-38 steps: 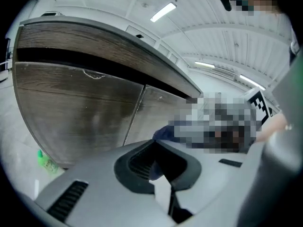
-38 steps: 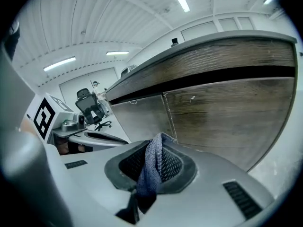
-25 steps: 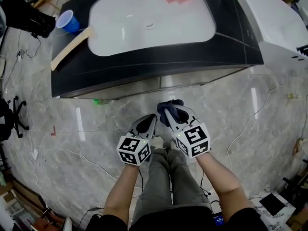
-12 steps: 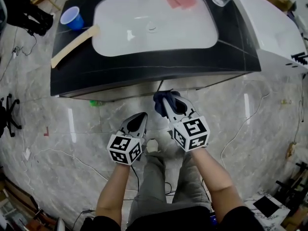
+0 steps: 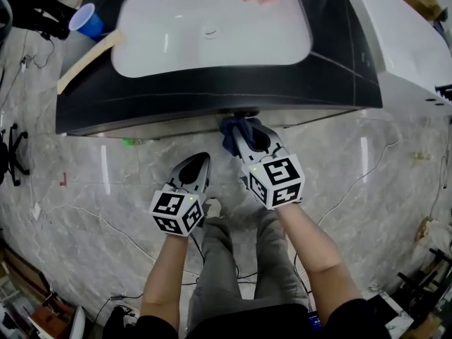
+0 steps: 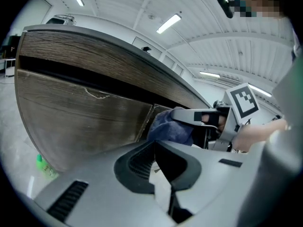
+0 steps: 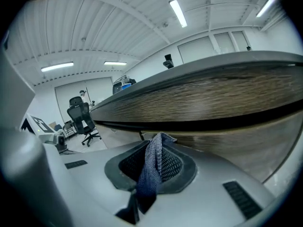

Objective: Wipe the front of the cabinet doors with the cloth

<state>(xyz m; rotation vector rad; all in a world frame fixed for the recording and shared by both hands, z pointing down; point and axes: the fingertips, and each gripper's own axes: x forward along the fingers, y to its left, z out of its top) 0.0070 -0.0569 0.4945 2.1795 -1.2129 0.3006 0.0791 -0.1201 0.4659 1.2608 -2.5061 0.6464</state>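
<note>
Below the overhanging edge of the dark countertop (image 5: pixel 212 90), the right gripper (image 5: pixel 244 138) holds a dark blue cloth (image 7: pixel 152 167) pinched between its jaws, the fabric bunched over the pads and sticking out past the tips. The left gripper view shows that cloth up at the top of the wood-grain cabinet doors (image 6: pixel 80 122), about where the seam between the two doors runs, either touching the wood or just beside it; contact cannot be told for sure. The left gripper (image 5: pixel 195 168) hangs lower and further back from the cabinet, its jaws pressed together with nothing between them, and it takes no part in the work. Judging from how things lie, the task looks to be at its very start: the cloth is in hand and brought to the door fronts, but no damp streak or wiped patch shows on the wood in either gripper view. Both door fronts, from the top edge down to the floor, seem left to be wiped, and the wide door to the left of the seam shows no sign of wiping.
</note>
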